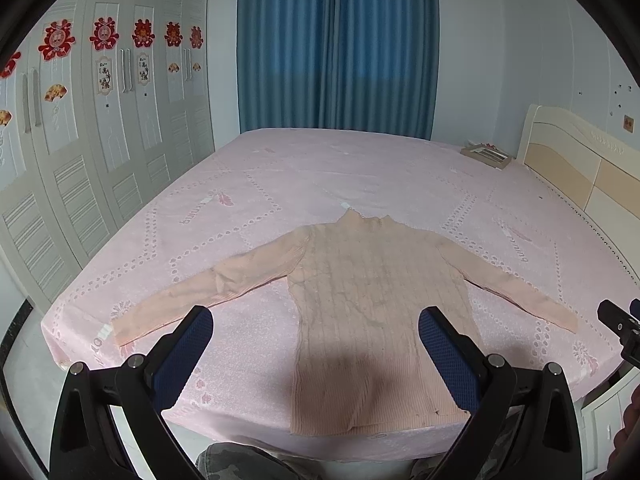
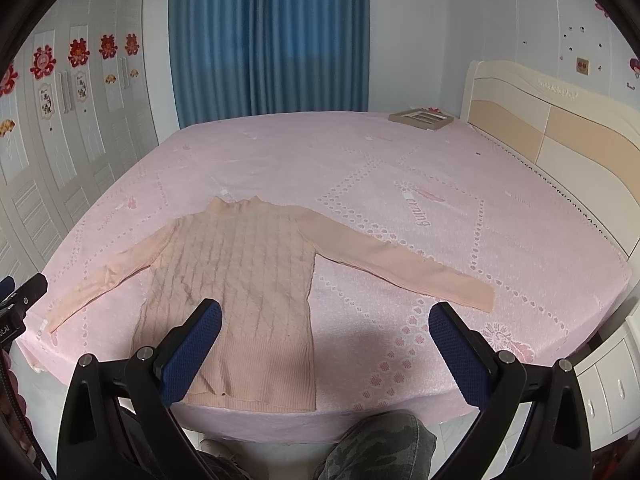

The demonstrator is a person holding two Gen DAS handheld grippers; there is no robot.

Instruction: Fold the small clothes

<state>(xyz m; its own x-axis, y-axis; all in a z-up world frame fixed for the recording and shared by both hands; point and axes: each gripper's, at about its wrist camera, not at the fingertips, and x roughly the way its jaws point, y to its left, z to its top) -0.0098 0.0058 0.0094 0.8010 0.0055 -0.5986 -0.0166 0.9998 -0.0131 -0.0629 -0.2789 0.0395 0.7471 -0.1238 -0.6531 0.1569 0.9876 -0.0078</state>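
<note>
Right view only: nightstand (image 2: 612, 384) (white)

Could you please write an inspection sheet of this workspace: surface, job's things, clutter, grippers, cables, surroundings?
Surface: bed with a pink patterned sheet, smooth and flat.
Job's things: one pink knit sweater lies spread out near the bed's front edge, both sleeves out to the sides, collar pointing to the far side; not yet folded.
Clutter: a flat box lies at the far corner by the headboard.
Grippers: left gripper open, empty, above the sweater's hem; right gripper open, empty, above the bed beside the sweater.
Cables: a dark cable at the left edge of the right wrist view.
Surroundings: blue curtain, white wardrobe with red decorations, white cabinet.
</note>
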